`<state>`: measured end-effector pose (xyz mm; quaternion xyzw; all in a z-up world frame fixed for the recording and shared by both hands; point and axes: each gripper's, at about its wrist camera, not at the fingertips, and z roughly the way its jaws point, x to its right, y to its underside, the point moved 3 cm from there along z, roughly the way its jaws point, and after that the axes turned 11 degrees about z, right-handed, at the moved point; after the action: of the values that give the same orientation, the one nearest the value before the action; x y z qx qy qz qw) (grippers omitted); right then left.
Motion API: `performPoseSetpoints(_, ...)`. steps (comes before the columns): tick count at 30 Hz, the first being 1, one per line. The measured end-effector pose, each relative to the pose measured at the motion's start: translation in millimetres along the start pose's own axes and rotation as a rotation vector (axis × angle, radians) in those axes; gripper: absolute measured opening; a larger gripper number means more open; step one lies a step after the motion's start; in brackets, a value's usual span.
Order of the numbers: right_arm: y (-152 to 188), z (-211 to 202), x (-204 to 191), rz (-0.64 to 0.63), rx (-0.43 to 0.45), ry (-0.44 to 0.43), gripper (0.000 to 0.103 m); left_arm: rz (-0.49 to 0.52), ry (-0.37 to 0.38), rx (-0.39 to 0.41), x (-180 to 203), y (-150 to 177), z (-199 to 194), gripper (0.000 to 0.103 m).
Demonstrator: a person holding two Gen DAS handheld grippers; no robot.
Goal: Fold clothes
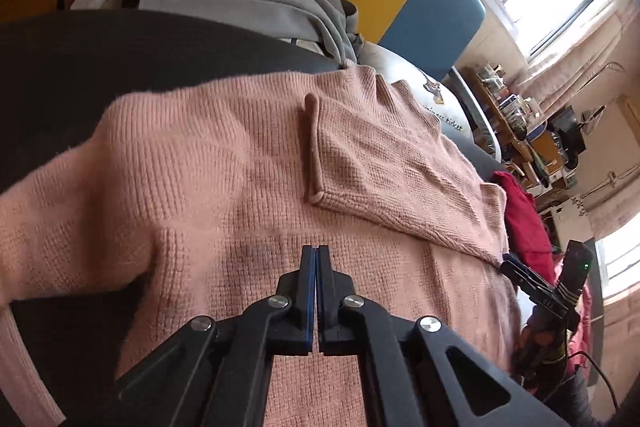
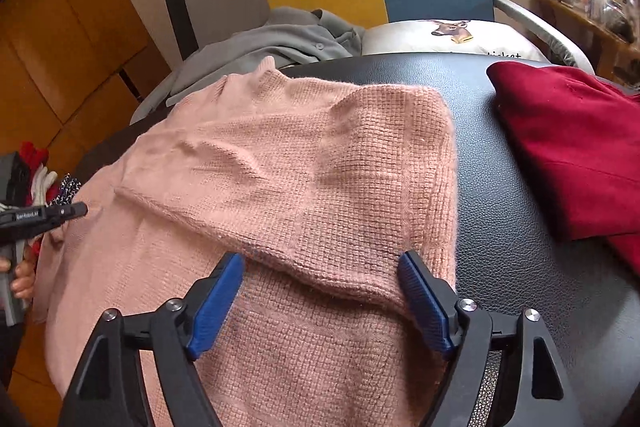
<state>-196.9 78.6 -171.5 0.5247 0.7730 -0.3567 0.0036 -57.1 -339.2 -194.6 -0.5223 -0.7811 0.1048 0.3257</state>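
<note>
Left claw [image 1: 317, 255] clenched, pads together, nothing visibly pinched between them; it hovers over the middle of the pink sweater [image 1: 248, 187]. Right claw [image 2: 322, 279] released, jaws wide, straddling the folded-over sleeve [image 2: 288, 195] near its lower edge. Sweater lies spread on a black padded surface [image 2: 500, 227], not a desk as far as I can tell; one sleeve already lies across the body, cuff [image 1: 312, 155] near the centre. Other side looks unfolded, draping off the left edge. Red garment [image 2: 572, 147] sits just beside it on the right, looks folded. Grey garment [image 2: 280, 39] heaped behind, near a white cushion [image 2: 440, 39]. My read: mid-fold, sleeve stage. Next move probably needs the opposite sleeve brought in, so a clean pinch on one knit layer only; knit is thick and soft, likely to drag the layer below.
</note>
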Motion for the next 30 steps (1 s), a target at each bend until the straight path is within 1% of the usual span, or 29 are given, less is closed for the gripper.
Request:
performPoseSetpoints(1, -2, -1, -1, 0.004, 0.000, 0.005, 0.081, -0.013, 0.008, 0.009, -2, -5, 1, 0.005)
performPoseSetpoints(2, -3, -2, -3, 0.003, 0.004, 0.009, 0.081, -0.026, 0.016, 0.018, -4, -9, 2, 0.015)
performPoseSetpoints(4, -6, -5, -9, -0.005, 0.023, 0.005, 0.083, -0.033, 0.024, 0.013, -6, -23, 11, 0.025)
performPoseSetpoints(9, -1, 8, -14, 0.010, 0.017, 0.008, 0.089, -0.026, 0.084, -0.033, -3, -49, 43, 0.027)
performPoseSetpoints(12, 1, 11, -15, 0.017, 0.041, -0.002, 0.095, -0.018, 0.084, -0.024, 2, -49, 43, 0.028)
performPoseSetpoints(14, 0, 12, -15, 0.021, 0.043, -0.009, 0.097, -0.013, 0.081, -0.016, 5, -48, 41, 0.028)
performPoseSetpoints(16, -1, 12, -15, 0.023, 0.042, -0.011, 0.097, -0.007, 0.078, -0.007, 8, -47, 40, 0.028)
performPoseSetpoints(18, -3, 9, -16, 0.024, 0.042, -0.011, 0.097, -0.002, 0.075, 0.001, 11, -46, 38, 0.009)
performPoseSetpoints(19, -5, 6, -17, 0.029, 0.049, -0.018, 0.097, 0.001, 0.073, 0.006, 12, -46, 37, 0.004)
performPoseSetpoints(21, -9, 0, -20, 0.038, 0.071, -0.032, 0.097, 0.007, 0.070, 0.014, 15, -45, 35, 0.003)
performPoseSetpoints(23, -13, -6, -23, 0.038, 0.095, -0.040, 0.097, 0.014, 0.071, 0.045, 18, -39, 17, 0.003)
performPoseSetpoints(25, -17, -8, -25, 0.034, 0.106, -0.043, 0.097, 0.009, 0.069, 0.060, 18, -29, 1, 0.003)
performPoseSetpoints(26, -18, -6, -26, 0.031, 0.106, -0.036, 0.097, 0.009, 0.057, 0.056, 16, -26, -3, 0.003)
performPoseSetpoints(28, -17, 1, -25, 0.035, 0.089, -0.021, 0.097, 0.008, 0.007, 0.017, 10, -19, 2, 0.003)
performPoseSetpoints(29, -16, 5, -25, 0.039, 0.081, -0.011, 0.097, -0.009, 0.004, -0.007, 6, -16, 6, 0.003)
performPoseSetpoints(30, -14, 9, -24, 0.039, 0.075, -0.003, 0.097, -0.037, 0.023, -0.024, 2, -13, 9, 0.003)
